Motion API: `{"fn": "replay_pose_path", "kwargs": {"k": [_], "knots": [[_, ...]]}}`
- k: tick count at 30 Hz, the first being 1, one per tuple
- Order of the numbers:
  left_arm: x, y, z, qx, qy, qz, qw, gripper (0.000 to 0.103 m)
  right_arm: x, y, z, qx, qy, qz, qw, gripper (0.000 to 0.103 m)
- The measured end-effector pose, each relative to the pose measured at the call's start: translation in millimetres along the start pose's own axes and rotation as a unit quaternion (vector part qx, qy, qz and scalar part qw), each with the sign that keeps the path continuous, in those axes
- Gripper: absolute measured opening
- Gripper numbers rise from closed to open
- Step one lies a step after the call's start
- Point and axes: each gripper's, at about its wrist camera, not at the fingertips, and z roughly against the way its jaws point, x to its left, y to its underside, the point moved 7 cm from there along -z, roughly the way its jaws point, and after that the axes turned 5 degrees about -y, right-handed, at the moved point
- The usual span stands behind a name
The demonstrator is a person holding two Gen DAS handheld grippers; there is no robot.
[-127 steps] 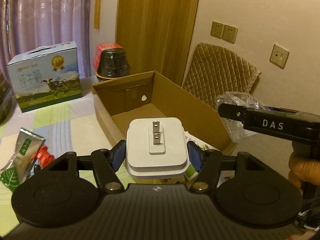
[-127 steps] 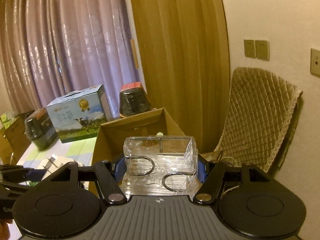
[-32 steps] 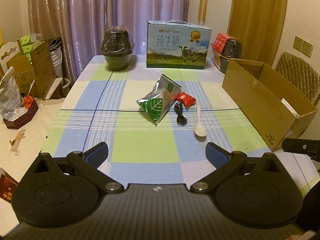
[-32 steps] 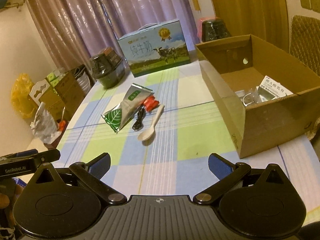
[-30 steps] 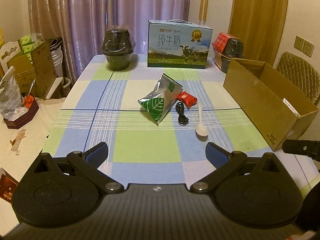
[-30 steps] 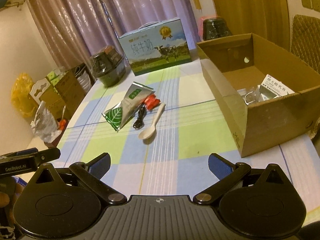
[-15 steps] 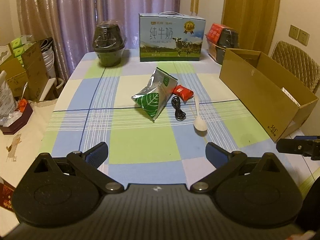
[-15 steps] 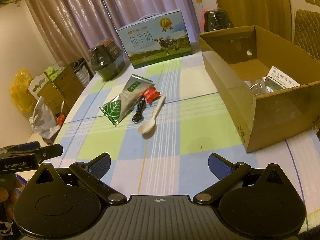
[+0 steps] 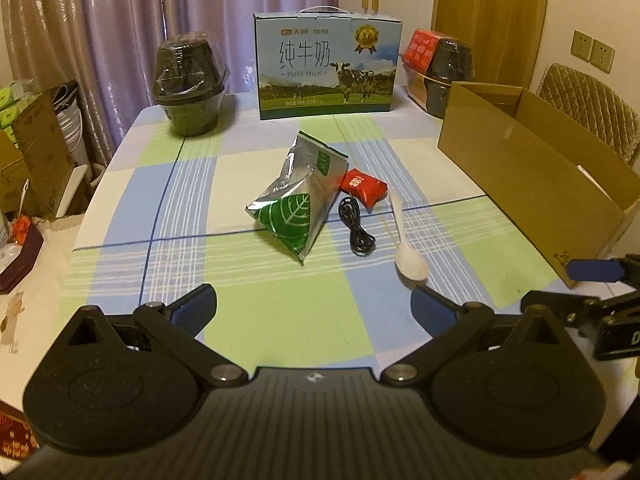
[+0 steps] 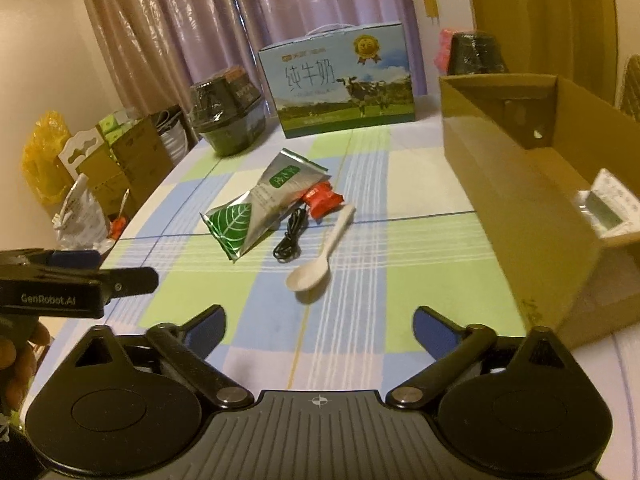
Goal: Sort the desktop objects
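On the checked tablecloth lie a silver-green foil pouch [image 9: 298, 204] [image 10: 260, 208], a small red packet [image 9: 364, 189] [image 10: 322, 199], a coiled black cable [image 9: 356, 228] [image 10: 291, 236] and a white spoon [image 9: 406, 246] [image 10: 320, 254]. An open cardboard box [image 9: 532, 172] [image 10: 520, 208] stands at the right, with a white printed carton [image 10: 612, 204] inside. My left gripper [image 9: 314, 310] hangs open and empty over the near table edge. My right gripper [image 10: 320, 324] is also open and empty, just short of the spoon.
At the back stand a blue milk carton [image 9: 326, 66], a dark wrapped bowl [image 9: 190, 86] at the left and a red-and-dark one [image 9: 440, 70] at the right. Boxes and bags [image 10: 80, 172] crowd the floor left of the table. A quilted chair [image 9: 592, 108] sits behind the cardboard box.
Both grippers held objects 4 s ago, a white plug adapter and a clear box; now both are empty. In the last second both have moved forward toward the items on the table.
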Motion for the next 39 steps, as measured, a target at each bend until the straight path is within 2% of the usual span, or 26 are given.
{"fn": "replay_pose_path", "kwargs": {"k": [6, 11, 19, 28, 30, 33, 35, 39], "knots": [[9, -2, -33, -0.006, 0.011, 0.010, 0.9999, 0.100, -3, 4, -38, 0.006, -0.002, -0.005, 1.000, 0.078], [16, 4, -57, 0.020, 0.013, 0.027, 0.9993, 0.093, -3, 6, -70, 0.014, 0.006, 0.015, 1.000, 0.068], [18, -14, -75, 0.016, 0.029, 0.056, 0.9979, 0.093, -3, 6, -112, 0.016, 0.008, 0.020, 1.000, 0.062], [10, -24, -93, 0.017, 0.022, 0.031, 0.9991, 0.093, -5, 0, -132, -0.003, 0.035, 0.028, 0.999, 0.053], [11, -25, -96, 0.019, 0.021, 0.033, 0.9991, 0.093, -4, -1, -135, -0.006, 0.045, 0.041, 0.998, 0.048], [7, -26, -101, 0.020, 0.025, 0.029, 0.9991, 0.093, -5, 0, -136, -0.009, 0.053, 0.069, 0.996, 0.030], [3, -26, -104, 0.023, 0.026, 0.021, 0.9992, 0.093, -11, 0, -134, -0.010, 0.056, 0.070, 0.996, 0.008], [-9, -24, -108, 0.024, 0.034, 0.005, 0.9991, 0.093, -26, -1, -126, -0.005, 0.062, 0.074, 0.995, 0.007]]}}
